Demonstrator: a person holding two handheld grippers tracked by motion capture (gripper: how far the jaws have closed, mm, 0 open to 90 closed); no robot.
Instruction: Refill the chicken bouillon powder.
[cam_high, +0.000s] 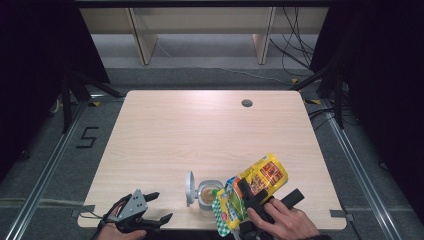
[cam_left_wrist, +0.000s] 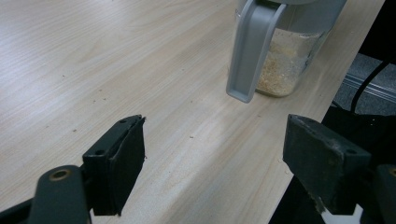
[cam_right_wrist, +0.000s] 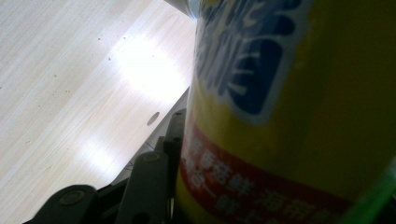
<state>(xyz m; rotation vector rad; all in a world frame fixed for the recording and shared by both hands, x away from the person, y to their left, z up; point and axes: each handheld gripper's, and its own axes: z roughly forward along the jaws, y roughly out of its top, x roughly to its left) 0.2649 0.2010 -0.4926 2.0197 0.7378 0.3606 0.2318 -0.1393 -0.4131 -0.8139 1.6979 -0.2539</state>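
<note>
Right claw sits at the desk's 5 o'clock edge, clamped on a yellow packet with a green end. The packet is tilted, green end low and over the open jar, yellow end up toward 1 o'clock. In the right gripper view the packet presses against the jaw on the left. The jar stands near the 6 o'clock edge, pale grainy stuff in the bottom. Its grey lid is flipped open on the 9 o'clock side, and the lid's flap hangs down its front in the left gripper view. Left claw is at the 7 o'clock corner, jaws spread wide with nothing between them, pointing at the jar, well apart from it.
</note>
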